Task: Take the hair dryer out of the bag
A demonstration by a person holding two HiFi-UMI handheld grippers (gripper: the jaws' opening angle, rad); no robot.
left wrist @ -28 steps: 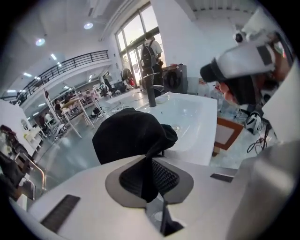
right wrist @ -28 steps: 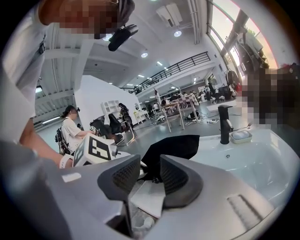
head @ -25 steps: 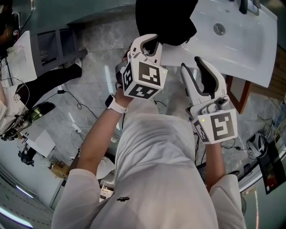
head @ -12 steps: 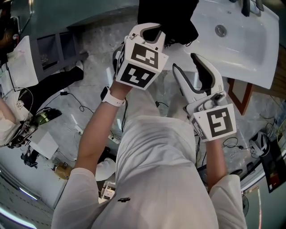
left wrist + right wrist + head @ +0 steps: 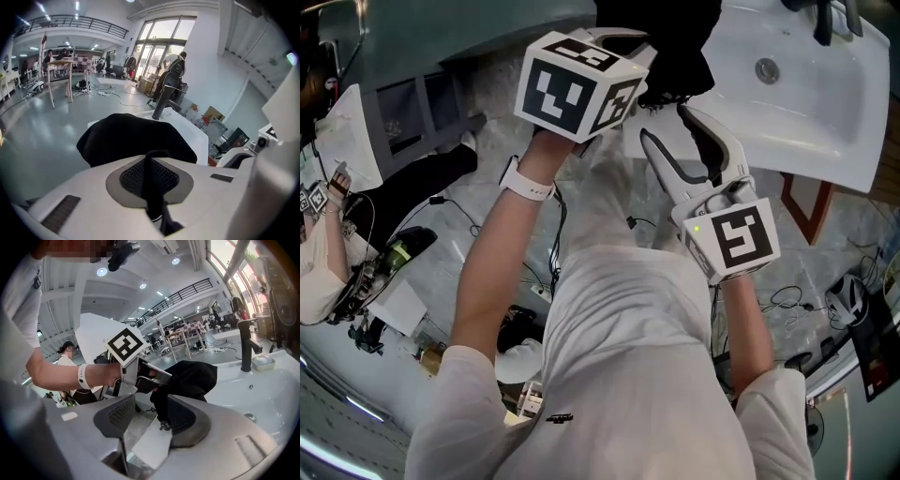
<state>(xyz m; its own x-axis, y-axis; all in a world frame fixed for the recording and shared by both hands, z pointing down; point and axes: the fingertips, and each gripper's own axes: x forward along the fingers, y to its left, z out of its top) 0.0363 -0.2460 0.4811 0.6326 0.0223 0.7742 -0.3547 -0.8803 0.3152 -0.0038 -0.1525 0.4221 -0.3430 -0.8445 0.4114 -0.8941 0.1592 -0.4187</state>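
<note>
My left gripper (image 5: pixel 149 159) is closed, pinching a fold of the black bag (image 5: pixel 131 138). The bag rests at the edge of the white basin bench (image 5: pixel 811 108). My right gripper (image 5: pixel 149 422) is wide and empty, just beside the bag's hanging zip pull (image 5: pixel 162 426). The hair dryer is hidden in all views.

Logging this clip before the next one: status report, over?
Left gripper shut on black bag. Right gripper open, empty, beside it. Hair dryer not in sight. Bag sits on sink counter; nothing blocking.
</note>
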